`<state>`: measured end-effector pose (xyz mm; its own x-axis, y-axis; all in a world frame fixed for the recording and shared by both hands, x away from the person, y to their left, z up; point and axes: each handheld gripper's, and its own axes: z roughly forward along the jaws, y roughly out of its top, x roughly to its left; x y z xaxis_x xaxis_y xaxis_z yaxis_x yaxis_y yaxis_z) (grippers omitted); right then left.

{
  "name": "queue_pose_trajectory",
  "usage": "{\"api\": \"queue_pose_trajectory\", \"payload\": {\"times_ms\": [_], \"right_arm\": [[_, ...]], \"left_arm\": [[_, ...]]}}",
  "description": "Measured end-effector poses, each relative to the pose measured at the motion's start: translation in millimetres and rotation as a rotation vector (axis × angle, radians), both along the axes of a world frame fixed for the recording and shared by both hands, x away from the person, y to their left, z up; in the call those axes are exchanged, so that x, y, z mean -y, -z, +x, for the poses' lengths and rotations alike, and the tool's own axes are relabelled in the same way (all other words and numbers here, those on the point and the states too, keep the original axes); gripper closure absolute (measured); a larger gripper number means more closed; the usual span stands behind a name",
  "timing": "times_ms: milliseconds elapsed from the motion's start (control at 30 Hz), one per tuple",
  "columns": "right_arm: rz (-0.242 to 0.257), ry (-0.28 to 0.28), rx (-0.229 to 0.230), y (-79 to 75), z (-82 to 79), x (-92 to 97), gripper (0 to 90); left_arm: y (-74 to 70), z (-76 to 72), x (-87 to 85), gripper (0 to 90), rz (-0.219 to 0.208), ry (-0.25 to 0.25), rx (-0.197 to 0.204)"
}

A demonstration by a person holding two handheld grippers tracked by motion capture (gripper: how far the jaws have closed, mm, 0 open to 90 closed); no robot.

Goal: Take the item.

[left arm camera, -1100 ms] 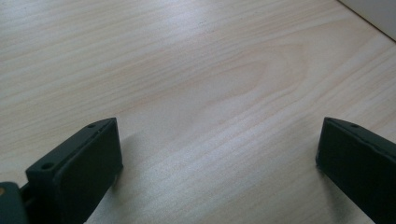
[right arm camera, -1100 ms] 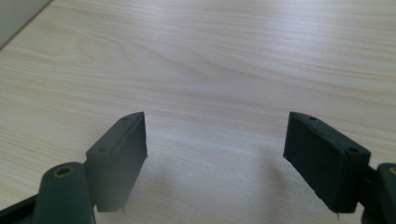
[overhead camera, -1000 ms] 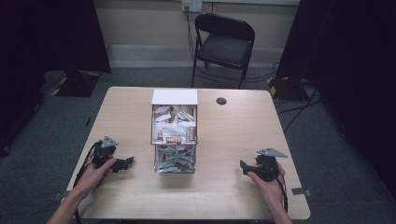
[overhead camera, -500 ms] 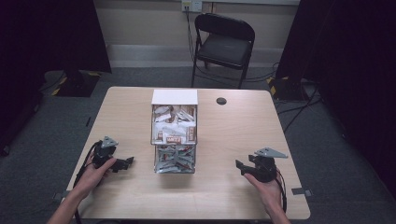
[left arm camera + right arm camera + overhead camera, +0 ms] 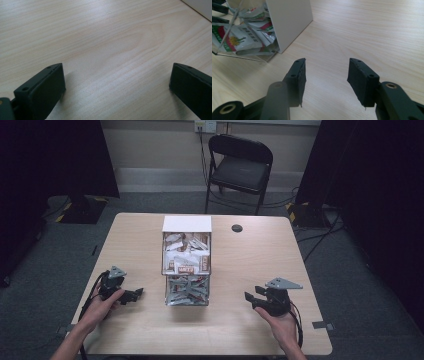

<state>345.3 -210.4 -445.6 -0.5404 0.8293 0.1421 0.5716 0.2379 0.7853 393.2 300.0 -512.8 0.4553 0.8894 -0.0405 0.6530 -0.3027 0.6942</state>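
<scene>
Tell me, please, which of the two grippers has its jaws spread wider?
The left gripper: its jaws stand far apart over bare table, while the right gripper has just been closing, nothing between its jaws.

Both forearms are coming in from the near edge, each hand wrapping a gripper. The left gripper (image 5: 131, 295) is resting low with its jaws standing wide apart and nothing between them, pointing toward the middle. The right gripper (image 5: 251, 298) is pointing inward too; its jaws have just been closing and are standing partly apart, gripping nothing
</scene>
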Motion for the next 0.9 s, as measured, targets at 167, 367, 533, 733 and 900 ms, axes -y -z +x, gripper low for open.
{"api": "queue_pose_trajectory", "payload": {"times_ms": [167,367,533,733,900], "right_arm": [[0.002,-0.028,0.003,-3.2,-1.6,-8.2,50.5],[0.013,-0.074,0.004,-7.7,-4.7,-20.7,53.2],[0.016,-0.108,0.003,-10.2,-8.0,-30.1,55.2],[0.027,-0.143,0.018,-16.8,-8.5,-39.4,56.6],[0.031,-0.185,0.025,-20.2,-10.2,-54.2,58.3]], "left_arm": [[0.0,0.0,0.0,0.0,0.000,0.000,0.000],[0.0,0.1,0.0,0.0,0.001,0.000,0.001],[0.0,0.1,0.0,0.0,0.001,0.000,0.001],[0.0,0.1,-0.1,0.0,0.001,0.000,0.001],[0.0,0.0,0.0,0.0,0.000,0.000,0.000]]}}
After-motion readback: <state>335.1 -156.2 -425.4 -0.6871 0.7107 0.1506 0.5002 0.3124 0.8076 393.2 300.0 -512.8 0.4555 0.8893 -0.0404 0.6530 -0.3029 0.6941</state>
